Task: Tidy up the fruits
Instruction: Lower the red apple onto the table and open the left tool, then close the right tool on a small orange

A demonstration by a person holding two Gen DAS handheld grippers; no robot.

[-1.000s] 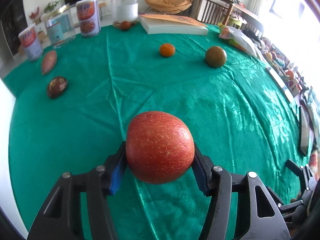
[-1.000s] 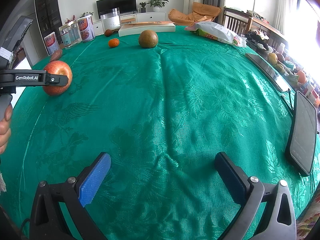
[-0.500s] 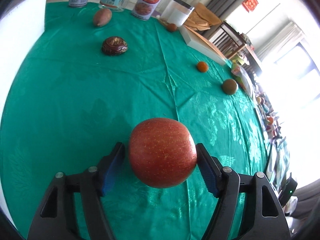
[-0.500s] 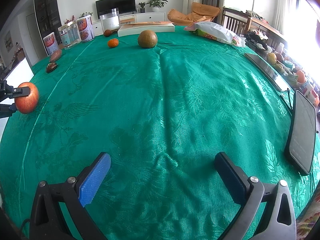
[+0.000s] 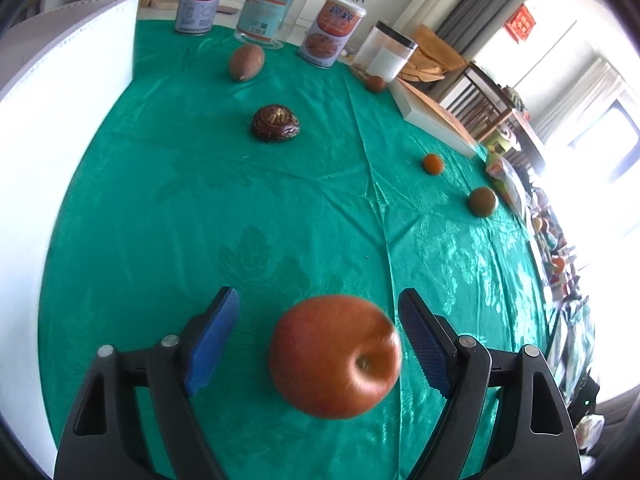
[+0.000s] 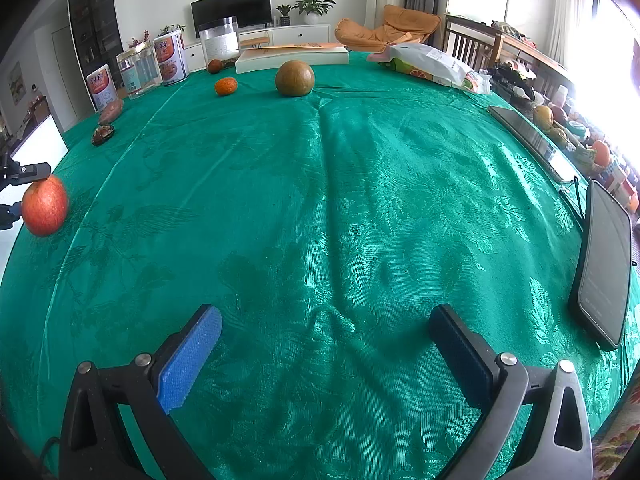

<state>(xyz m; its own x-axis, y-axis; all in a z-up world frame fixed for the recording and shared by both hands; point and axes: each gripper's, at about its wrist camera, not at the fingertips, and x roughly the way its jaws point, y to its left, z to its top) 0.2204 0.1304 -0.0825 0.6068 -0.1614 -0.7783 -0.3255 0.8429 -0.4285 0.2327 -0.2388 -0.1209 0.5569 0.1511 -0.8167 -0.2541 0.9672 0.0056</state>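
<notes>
A red apple (image 5: 335,356) lies blurred between the jaws of my left gripper (image 5: 316,300), its stem dimple turned toward the camera. The jaws are opening and neither blue pad touches it. In the right wrist view the same apple (image 6: 44,211) rests on the green tablecloth (image 6: 340,200) near the table's left edge. My right gripper (image 6: 325,314) is open over bare cloth, holding nothing. Farther back lie a small orange (image 5: 433,163), a round green-brown fruit (image 5: 482,201), a dark brown fruit (image 5: 276,123), an oval brown fruit (image 5: 246,62) and a small brown fruit (image 5: 376,83).
Two cans (image 5: 331,31) and a glass jar (image 5: 268,16) stand along the far edge beside a clear container (image 5: 386,56) and a flat white box (image 5: 436,120). A white panel (image 5: 60,120) borders the left side. A dark tablet (image 6: 606,264) and a printed bag (image 6: 432,64) sit on the right.
The left gripper's jaws have spread and let go of the apple, which has dropped lower between them and rolled stem side up. The left view swung along the table. The right gripper kept still.
</notes>
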